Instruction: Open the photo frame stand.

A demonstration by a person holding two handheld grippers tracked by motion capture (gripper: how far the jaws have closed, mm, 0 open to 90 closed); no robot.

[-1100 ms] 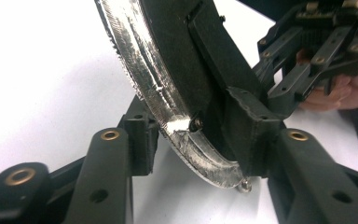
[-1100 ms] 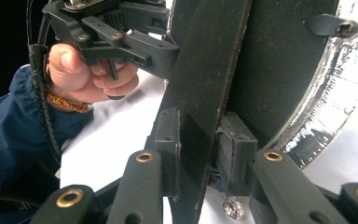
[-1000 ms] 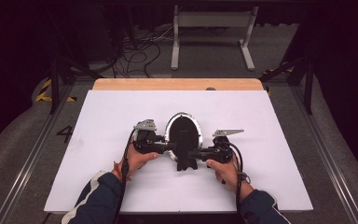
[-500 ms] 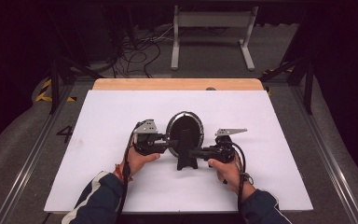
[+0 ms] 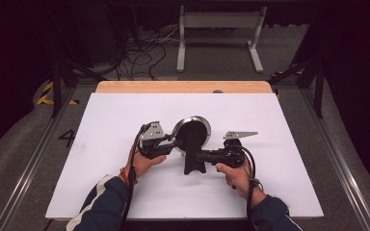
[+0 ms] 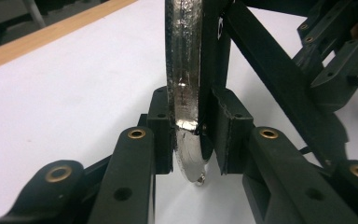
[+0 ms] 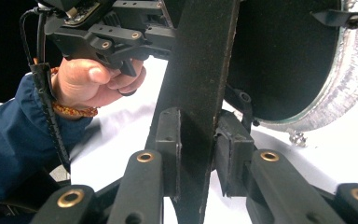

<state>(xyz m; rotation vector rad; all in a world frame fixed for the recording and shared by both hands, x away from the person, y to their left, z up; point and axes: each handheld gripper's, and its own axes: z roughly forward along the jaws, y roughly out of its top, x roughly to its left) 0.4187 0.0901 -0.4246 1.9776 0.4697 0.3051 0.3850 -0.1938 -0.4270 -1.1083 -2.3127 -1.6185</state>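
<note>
A round mirror [image 5: 191,131] with a silver rim and black back stands on a black stand [image 5: 194,164] at mid-table. My left gripper [image 5: 175,144] is shut on the rim's left edge. In the left gripper view the rim [image 6: 182,93] runs upright between the gripper [image 6: 191,135] pads, with the stand strut [image 6: 270,70] behind. My right gripper [image 5: 201,156] is shut on the stand from the right. The right gripper view has the black stand bar [image 7: 198,70] clamped in the gripper [image 7: 196,154], and the mirror's back [image 7: 284,56] to the right.
The white table sheet [image 5: 279,125] lies on a wooden top whose far edge [image 5: 183,86] is bare. Metal rails run along both sides. Cables and a white frame [image 5: 219,33] sit on the floor beyond. A hand [image 7: 93,79] holds the left gripper [image 7: 107,32].
The mirror disc has tilted and risen a little between the grippers. Both hands have shifted slightly and kept their hold.
</note>
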